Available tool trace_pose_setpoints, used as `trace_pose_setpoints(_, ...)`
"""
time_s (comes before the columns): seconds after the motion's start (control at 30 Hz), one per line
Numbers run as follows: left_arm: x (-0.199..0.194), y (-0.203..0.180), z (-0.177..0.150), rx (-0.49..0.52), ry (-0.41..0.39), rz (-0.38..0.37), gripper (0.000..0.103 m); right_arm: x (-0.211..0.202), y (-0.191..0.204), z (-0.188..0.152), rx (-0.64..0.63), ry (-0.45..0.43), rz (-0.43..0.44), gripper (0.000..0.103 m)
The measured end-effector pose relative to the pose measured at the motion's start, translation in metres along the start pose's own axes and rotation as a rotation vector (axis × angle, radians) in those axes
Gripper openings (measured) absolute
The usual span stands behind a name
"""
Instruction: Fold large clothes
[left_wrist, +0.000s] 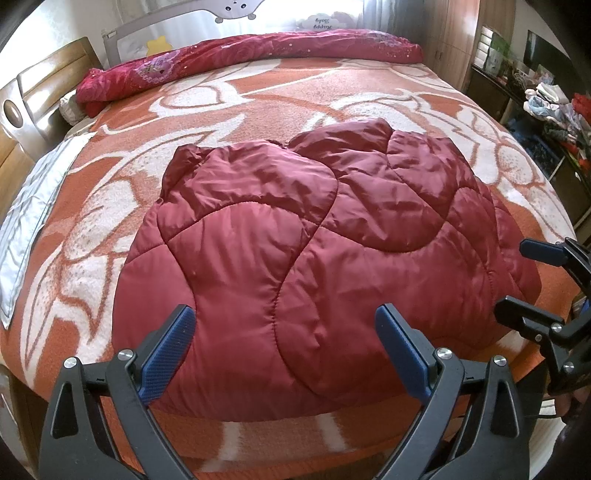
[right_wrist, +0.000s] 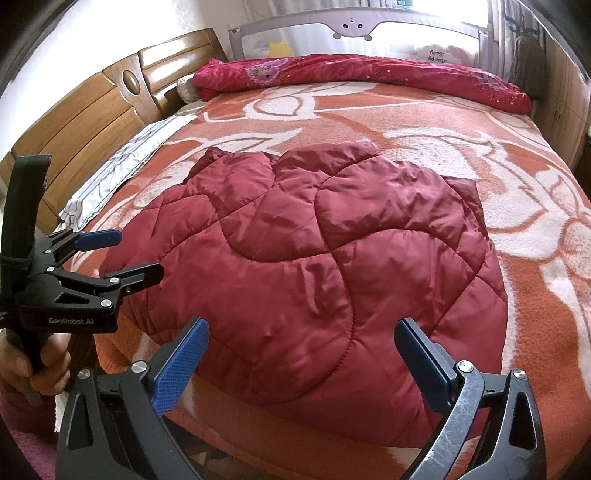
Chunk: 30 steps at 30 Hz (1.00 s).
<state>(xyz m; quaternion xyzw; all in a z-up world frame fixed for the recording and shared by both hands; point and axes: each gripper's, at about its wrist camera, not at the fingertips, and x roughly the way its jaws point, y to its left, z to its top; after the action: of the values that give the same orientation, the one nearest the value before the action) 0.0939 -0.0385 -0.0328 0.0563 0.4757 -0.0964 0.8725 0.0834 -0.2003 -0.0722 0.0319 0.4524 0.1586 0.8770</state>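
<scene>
White lettering on the left claw (right_wrist: 125, 254) body reads "GenRobot.AI"; a cloud-shaped sign (left_wrist: 321, 21) on the rail (right_wrist: 354, 26) at the bed's far side carries mirrored script that seems to say "Happy Baby". The jacket (left_wrist: 295, 258), dark red and quilted in wavy stitched lines, lies folded into a compact mound on the bed's blanket (left_wrist: 258, 107), near its front edge. Its long axis runs from that edge toward the far side; the broad rounded end lies nearest the claws and the narrower, rumpled end points away toward the rolled quilt (left_wrist: 258, 51). Which end is collar or hem cannot be told. The left claw is spread wide and empty, its blue pads (left_wrist: 166, 350) framing the jacket's near edge without a visible grip. The right claw (right_wrist: 299, 365) is likewise spread wide and holds nothing, low over the jacket's near edge. A pillow (right_wrist: 122, 166) lies by the headboard (right_wrist: 92, 110).
</scene>
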Motion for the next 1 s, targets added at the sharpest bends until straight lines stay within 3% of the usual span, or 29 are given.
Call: trace_pose_setpoints(1.0, -0.0021, 0.0004, 0.0039, 0.026, -0.024, 0.018, 0.099, -0.0020, -0.0060, 0.0027, 0.006, 0.000, -0.004, 0.101)
